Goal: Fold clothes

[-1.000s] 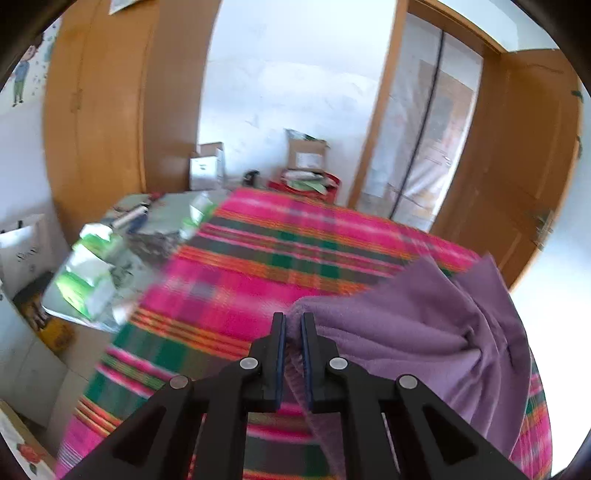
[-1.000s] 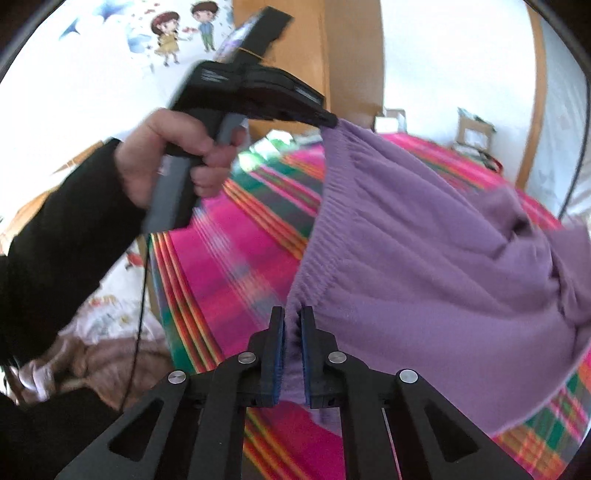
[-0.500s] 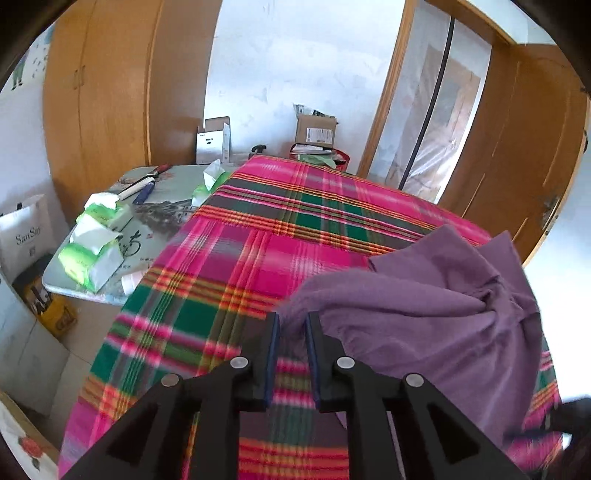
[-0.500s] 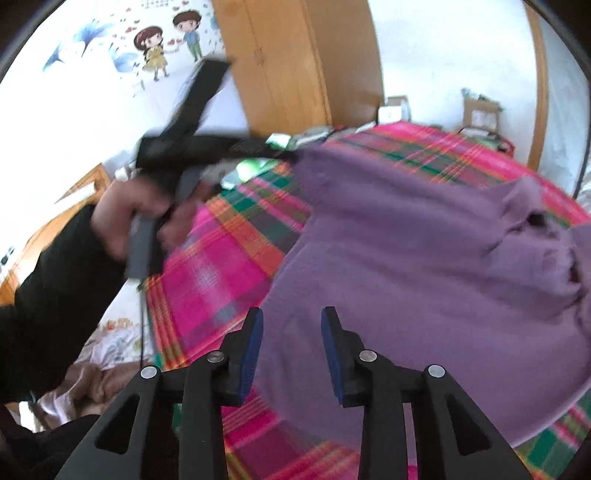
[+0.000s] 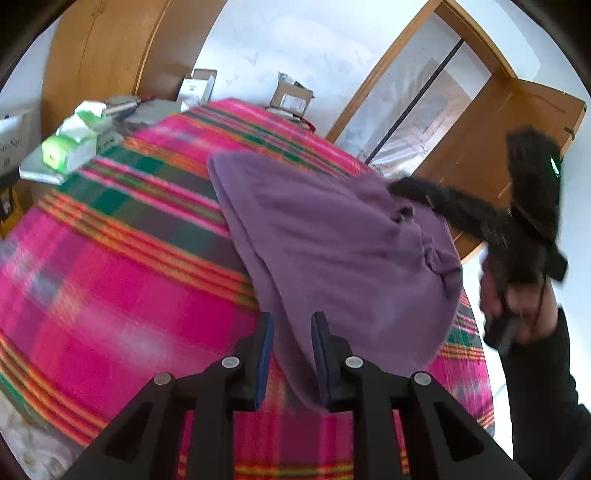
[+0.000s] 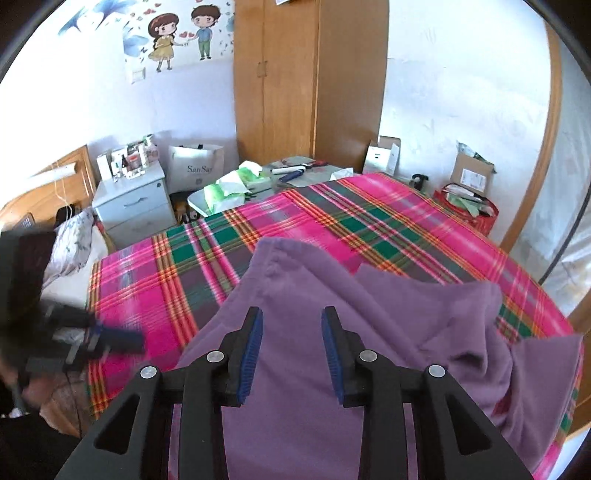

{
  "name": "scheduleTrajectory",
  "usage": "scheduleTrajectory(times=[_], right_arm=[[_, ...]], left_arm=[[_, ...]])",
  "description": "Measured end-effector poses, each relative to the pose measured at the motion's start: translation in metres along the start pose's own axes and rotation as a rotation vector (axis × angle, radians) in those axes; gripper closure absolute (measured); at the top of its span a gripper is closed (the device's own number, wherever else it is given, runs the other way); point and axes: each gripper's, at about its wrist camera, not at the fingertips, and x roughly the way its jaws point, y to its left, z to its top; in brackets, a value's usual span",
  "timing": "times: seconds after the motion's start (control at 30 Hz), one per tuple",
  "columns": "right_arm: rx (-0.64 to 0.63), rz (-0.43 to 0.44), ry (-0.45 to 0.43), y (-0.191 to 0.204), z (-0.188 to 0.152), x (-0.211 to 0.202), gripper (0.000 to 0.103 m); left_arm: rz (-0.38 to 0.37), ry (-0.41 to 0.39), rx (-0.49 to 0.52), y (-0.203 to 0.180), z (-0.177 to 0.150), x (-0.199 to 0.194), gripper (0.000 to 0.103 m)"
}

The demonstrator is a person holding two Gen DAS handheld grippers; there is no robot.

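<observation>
Bedroom, daylit: white walls [image 6: 443, 92], one bearing a cartoon couple sticker [image 6: 181, 35]; tall wooden wardrobe [image 6: 310, 81]; wooden door [image 5: 517, 136] standing open. Bed under a pink-and-green plaid blanket [image 6: 332, 221]; pale blue nightstand [image 6: 133, 203] beside a wooden headboard [image 6: 44, 184]. White paper bag [image 6: 195, 170] and cardboard boxes [image 6: 474, 173] along the wall.
</observation>
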Motion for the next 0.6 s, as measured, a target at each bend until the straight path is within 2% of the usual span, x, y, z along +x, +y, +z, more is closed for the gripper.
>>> scheduleTrajectory(times=[0.1,0.27,0.6], right_arm=[[0.029,0.031,-0.013,-0.006,0.003,0.002,0.069],[0.033,0.059,-0.017,-0.001,-0.011,-0.002,0.069],[0.053,0.063,-0.001,0.001,-0.043,-0.014,0.069]], left_arm=[[0.014,0.024,-0.007,-0.009,-0.014,0.007,0.078],[0.06,0.051,-0.045,-0.009,-0.028,0.015,0.074],[0.082,0.052,-0.128,-0.013,-0.037,0.028,0.067]])
